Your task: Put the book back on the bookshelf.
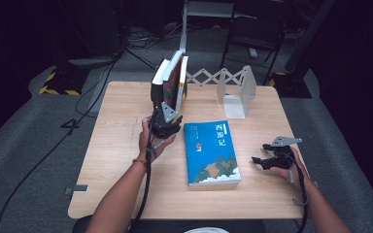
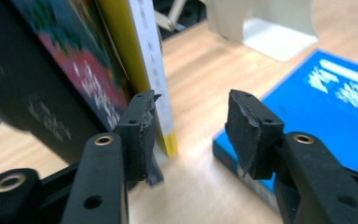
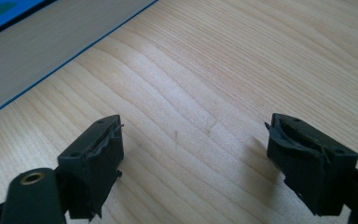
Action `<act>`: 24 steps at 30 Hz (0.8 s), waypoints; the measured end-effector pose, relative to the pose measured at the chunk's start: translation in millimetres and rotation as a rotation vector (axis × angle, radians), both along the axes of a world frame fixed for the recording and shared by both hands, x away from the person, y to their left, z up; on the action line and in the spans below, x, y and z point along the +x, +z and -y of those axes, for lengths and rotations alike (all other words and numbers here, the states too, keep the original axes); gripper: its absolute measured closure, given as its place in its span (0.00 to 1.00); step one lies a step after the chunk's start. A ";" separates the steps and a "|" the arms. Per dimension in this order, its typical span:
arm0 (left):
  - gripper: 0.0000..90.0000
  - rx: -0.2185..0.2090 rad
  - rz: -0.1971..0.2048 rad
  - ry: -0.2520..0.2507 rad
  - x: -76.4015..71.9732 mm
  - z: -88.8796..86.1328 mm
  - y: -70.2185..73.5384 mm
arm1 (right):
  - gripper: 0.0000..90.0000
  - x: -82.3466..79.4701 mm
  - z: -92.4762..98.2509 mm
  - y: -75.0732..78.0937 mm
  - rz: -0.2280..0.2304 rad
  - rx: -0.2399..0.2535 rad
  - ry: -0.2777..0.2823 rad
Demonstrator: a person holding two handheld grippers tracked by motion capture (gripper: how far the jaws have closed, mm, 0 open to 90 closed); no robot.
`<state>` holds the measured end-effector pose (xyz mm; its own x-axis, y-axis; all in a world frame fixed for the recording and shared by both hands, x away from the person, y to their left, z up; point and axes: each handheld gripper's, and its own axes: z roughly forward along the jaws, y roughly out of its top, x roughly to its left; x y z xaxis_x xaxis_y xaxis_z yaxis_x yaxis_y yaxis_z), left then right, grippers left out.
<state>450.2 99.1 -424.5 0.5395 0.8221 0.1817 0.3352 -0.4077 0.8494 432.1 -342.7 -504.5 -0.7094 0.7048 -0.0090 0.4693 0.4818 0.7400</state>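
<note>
Wooden table (image 1: 121,145): pale tabletop carrying the lot.
Standing books (image 1: 171,83): a small row on end near the far edge, left of centre, leaning over to the left; a yellow-edged one (image 2: 151,60) is at the right end of the row.
Left gripper (image 1: 166,122): right at the foot of that row, jaws apart and gripping nothing; the left pad (image 2: 140,133) sits against the yellow-edged book, the right pad (image 2: 249,133) stands clear.
Blue book (image 1: 211,153): flat, cover up, mid-table towards the near edge.
Bookend (image 1: 238,92): pale metal, upright by the far edge, right of the row.
Right gripper (image 1: 271,160): near the right edge, beside the blue book, jaws spread wide, bare wood between them.
</note>
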 end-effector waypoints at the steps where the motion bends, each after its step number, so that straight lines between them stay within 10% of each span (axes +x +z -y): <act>1: 0.56 0.008 -0.010 -0.015 -2.5 -3.0 -1.9 | 0.21 0.0 0.0 0.0 0.000 0.000 -0.001; 24: 0.30 0.141 -0.229 -0.257 -60.1 -36.0 -51.6 | 0.25 -5.3 -5.5 5.1 -0.027 -0.034 0.033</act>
